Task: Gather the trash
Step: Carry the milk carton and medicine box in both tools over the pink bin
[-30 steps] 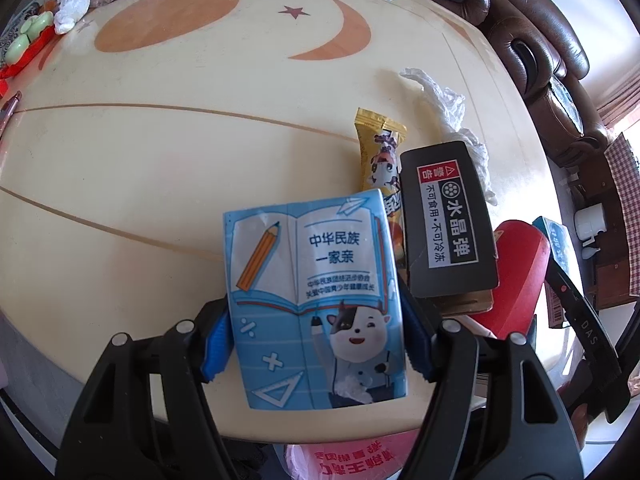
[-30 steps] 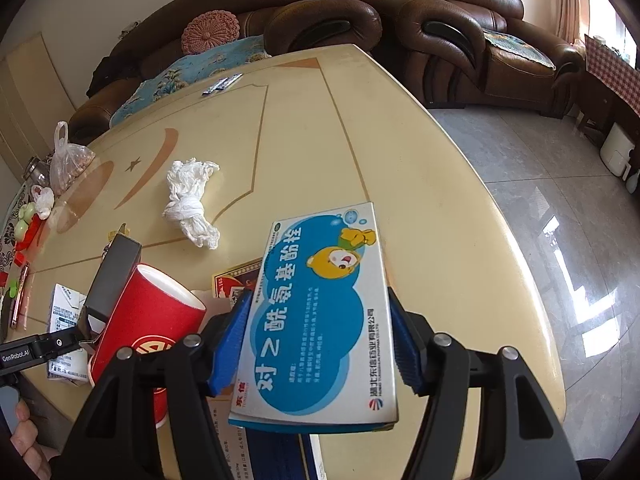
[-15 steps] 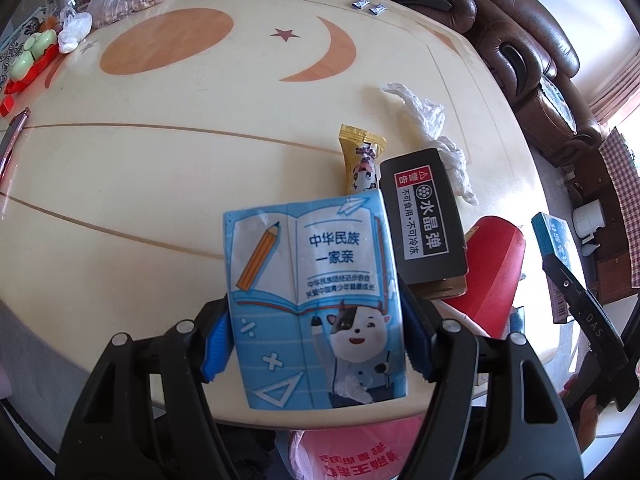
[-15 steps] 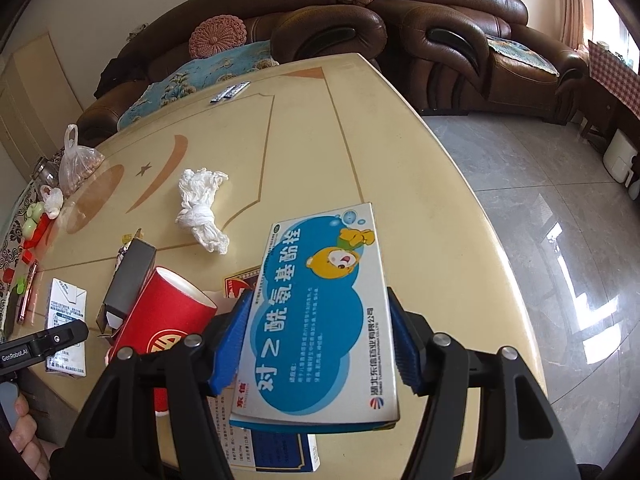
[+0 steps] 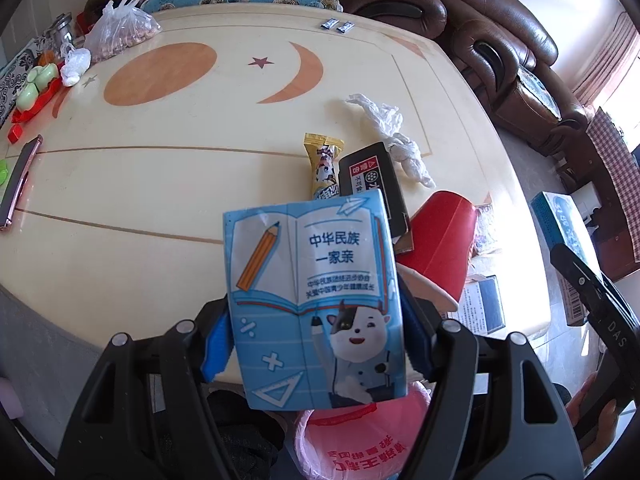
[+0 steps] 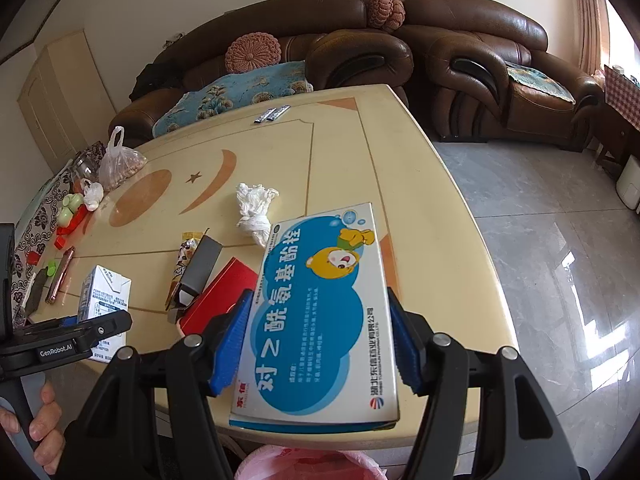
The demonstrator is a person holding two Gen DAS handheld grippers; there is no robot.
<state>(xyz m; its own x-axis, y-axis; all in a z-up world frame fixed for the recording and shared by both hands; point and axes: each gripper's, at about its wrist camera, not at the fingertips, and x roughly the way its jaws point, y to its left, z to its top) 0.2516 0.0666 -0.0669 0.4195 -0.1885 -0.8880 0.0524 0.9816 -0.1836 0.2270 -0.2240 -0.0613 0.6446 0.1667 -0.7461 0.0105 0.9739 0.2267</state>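
- The left tool (image 5: 316, 344) is gripping a blue milk carton (image 5: 314, 300), pads pressing both its sides, in the lower middle of the left view.
- The right tool (image 6: 316, 344) is clamping a white-and-blue medicine box (image 6: 320, 320) at the centre bottom of the right view.
- A pink bag (image 5: 360, 440) is sitting open at the bottom edge, under the carton.
- On the desk (image 5: 160, 184), a red cup (image 5: 444, 248), black box (image 5: 374, 184), snack wrapper (image 5: 322, 164) and crumpled tissue (image 5: 392, 136) are lying right of centre.
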